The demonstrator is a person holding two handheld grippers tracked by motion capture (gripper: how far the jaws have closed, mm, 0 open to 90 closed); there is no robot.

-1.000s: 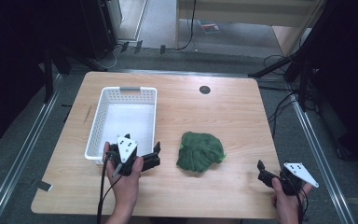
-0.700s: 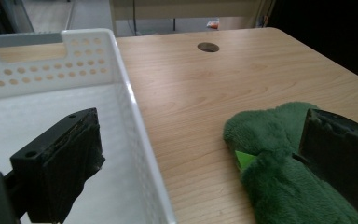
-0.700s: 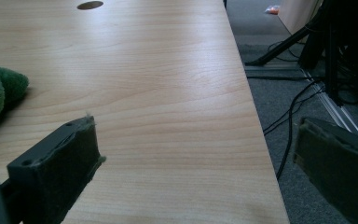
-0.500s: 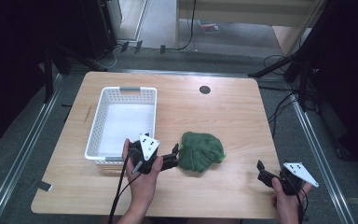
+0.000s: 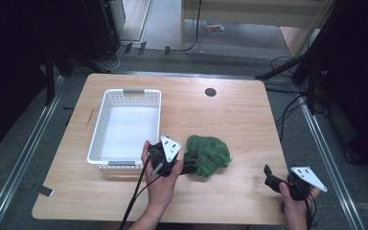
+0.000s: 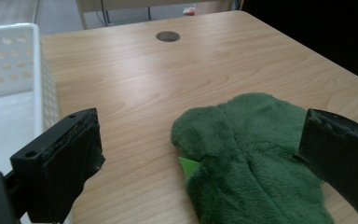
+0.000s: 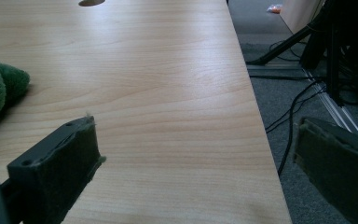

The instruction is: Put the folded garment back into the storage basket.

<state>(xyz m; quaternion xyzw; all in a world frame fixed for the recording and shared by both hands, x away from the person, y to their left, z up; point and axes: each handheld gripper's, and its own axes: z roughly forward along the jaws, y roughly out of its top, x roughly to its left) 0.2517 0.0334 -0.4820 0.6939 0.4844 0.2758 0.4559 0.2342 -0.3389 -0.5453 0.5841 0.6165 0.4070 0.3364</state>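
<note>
Wooden table, pale and rounded at the corners, with a small dark round hole near the far edge. On the left half, a white perforated basket, nothing inside, its long side running away from the person. Just right of the basket's near corner, a crumpled green plush cloth, lying flat on the bare wood between table centre and near edge; a small bright green tag poking out at its near left edge in the left gripper view.

Left gripper held in the left hand, pointing right, at the cloth's left edge, close beside the basket's near right corner. Jaws spread wide, the fabric lying between them in the left gripper view, with no pad pressed into it. Black cable trailing back toward the near table edge.

Right gripper in the right hand, at the near right corner of the table, well apart from the cloth. Jaws parted, nothing between them: bare wood ahead, one jaw over the table edge and grey floor.
</note>
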